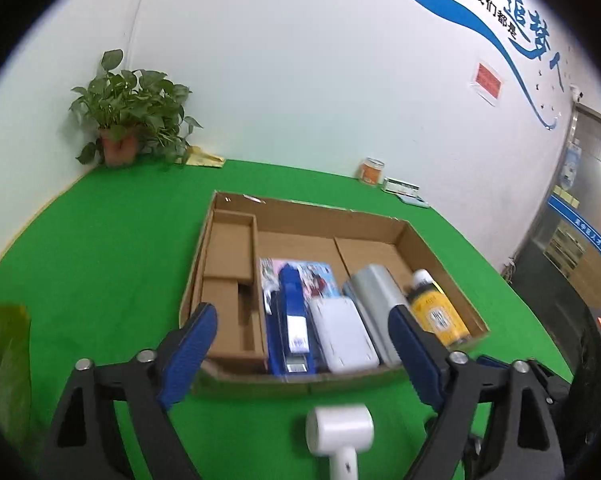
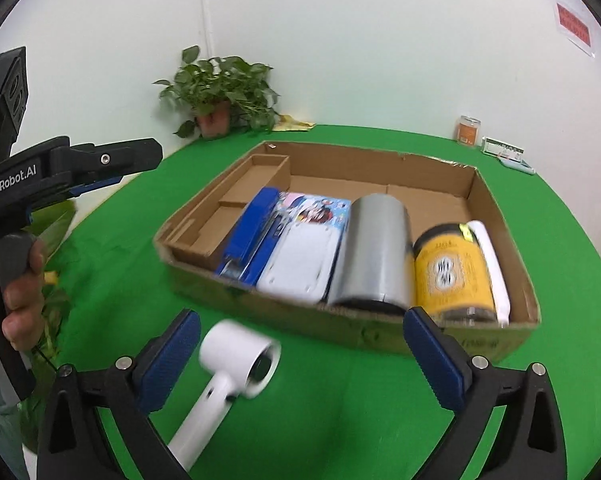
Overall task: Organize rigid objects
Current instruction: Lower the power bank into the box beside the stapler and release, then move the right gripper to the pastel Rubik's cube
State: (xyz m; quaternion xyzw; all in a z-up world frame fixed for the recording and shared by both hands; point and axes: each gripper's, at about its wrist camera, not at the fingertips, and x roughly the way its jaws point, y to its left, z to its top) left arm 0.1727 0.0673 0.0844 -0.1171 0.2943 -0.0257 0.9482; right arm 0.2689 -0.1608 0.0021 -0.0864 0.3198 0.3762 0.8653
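A cardboard tray (image 1: 312, 210) (image 2: 340, 152) lies on the green table. Side by side in it lie a blue stapler (image 1: 294, 312) (image 2: 248, 236), a picture card (image 2: 320, 208), a white flat device (image 1: 344, 332) (image 2: 300, 264), a silver cylinder (image 1: 376, 296) (image 2: 376, 248) and a yellow jar (image 1: 436, 312) (image 2: 452, 272). A white hair dryer (image 1: 340, 428) (image 2: 236, 356) lies on the table before the tray. My left gripper (image 1: 300, 316) hangs open and empty above the tray's near edge. My right gripper (image 2: 300, 316) is open too, with the dryer's head beside its left finger.
A potted plant (image 1: 128, 120) (image 2: 220, 96) stands in the back corner. An orange jar (image 1: 371, 170) (image 2: 467, 130) and a small box (image 1: 400, 188) sit along the back wall. A hand (image 2: 24, 300) holds the left gripper's handle. A yellow-green bag (image 1: 4, 360) lies at the left.
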